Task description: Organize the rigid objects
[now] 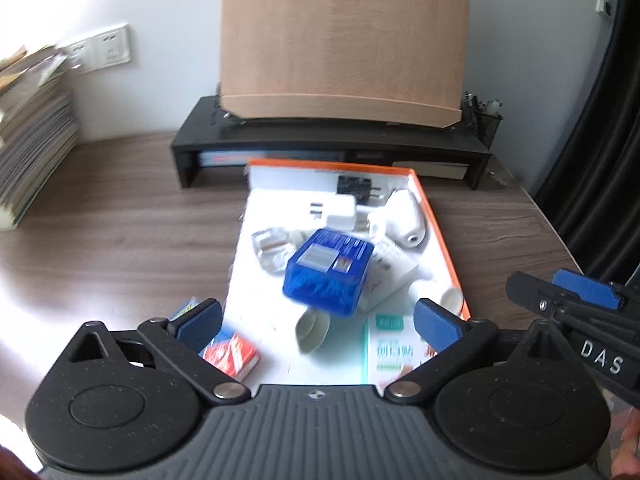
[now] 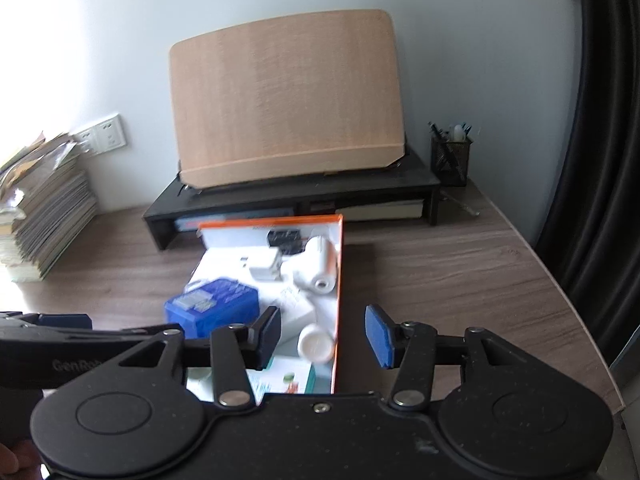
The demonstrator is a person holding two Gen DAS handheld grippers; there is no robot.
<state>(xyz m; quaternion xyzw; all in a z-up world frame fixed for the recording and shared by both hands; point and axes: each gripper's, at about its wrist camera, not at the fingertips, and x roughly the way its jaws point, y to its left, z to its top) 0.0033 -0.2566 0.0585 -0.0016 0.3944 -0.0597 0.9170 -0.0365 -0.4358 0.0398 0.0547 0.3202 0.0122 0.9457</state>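
One orange-rimmed white cardboard tray on the wood-grain desk holds one translucent blue plastic box mid-tray, two white plug adapters, one white cylinder, a few cartons. Left gripper jaws wide apart, empty; right gripper jaws part-open, empty, over tray's right edge. One red-white small carton just outside tray; black monitor riser behind it, paper stack far left.

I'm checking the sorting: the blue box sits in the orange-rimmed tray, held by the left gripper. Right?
Not quite. The blue box does sit in the tray, but the left gripper is open and clear of it, as the left wrist view shows.
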